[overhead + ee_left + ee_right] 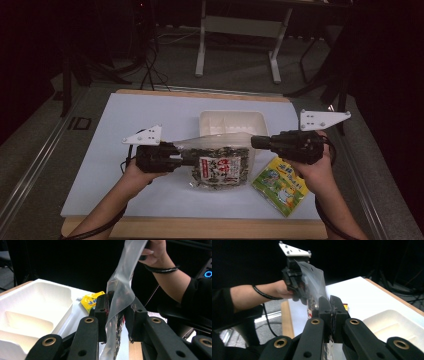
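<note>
While a person works from the near edge, a white table (125,150) with wooden strips along its near and far edges carries the scene, and a white compartmented tray (231,122) sits toward its far middle. Held up between the two grippers, just in front of the tray and above the table, is a clear plastic bag of dark dried food (220,167) with a red-and-white label, stretched by its transparent top edge. On the left, the left gripper (117,317) has the bag's clear film between its two black jaws, which stand slightly apart around the film; whether the pads truly press on it cannot be told. On the right, the right gripper (331,312) is clenched tight on the other end of the same top edge, jaws pressed together with the film pinched between. Near the right hand (312,172), a smaller yellow packet (280,186) lies flat on the table, apart from the bag.
</note>
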Action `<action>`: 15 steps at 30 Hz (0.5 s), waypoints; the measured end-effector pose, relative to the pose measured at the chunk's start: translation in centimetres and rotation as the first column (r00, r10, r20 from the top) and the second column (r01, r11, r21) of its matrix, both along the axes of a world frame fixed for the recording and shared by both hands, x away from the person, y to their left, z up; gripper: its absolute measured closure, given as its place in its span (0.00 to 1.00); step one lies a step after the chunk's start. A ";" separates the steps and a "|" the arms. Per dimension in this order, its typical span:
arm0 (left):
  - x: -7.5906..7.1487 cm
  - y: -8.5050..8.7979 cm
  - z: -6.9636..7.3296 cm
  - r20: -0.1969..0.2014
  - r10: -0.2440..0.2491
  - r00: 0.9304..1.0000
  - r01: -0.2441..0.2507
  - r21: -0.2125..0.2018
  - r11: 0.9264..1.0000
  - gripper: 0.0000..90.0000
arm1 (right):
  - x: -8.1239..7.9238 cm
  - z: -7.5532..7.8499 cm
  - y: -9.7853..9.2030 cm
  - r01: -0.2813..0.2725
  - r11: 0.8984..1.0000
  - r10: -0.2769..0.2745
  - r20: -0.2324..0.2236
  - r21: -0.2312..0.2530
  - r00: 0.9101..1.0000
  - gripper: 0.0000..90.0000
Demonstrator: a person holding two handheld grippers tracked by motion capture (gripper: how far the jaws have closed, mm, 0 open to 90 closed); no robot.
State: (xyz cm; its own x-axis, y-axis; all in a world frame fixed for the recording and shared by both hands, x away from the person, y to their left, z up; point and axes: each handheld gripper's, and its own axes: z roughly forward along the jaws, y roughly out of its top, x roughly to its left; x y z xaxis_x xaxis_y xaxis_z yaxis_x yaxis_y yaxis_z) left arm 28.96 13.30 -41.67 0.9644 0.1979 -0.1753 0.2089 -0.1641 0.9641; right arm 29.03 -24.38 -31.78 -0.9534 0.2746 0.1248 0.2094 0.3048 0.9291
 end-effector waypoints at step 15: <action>-0.5 0.4 0.7 0.022 -0.021 1.000 0.022 -0.087 0.996 0.83 | 0.8 -3.6 0.9 -0.072 0.997 0.067 -0.108 -0.041 0.992 0.66</action>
State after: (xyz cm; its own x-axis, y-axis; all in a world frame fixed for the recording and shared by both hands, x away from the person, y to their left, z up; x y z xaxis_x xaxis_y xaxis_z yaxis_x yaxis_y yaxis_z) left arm 28.48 13.66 -41.00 0.9719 0.1619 -0.1708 0.1859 -0.0833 0.9790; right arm 29.81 -23.50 -35.34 -0.9523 0.2159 0.2156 0.2831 0.3623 0.8880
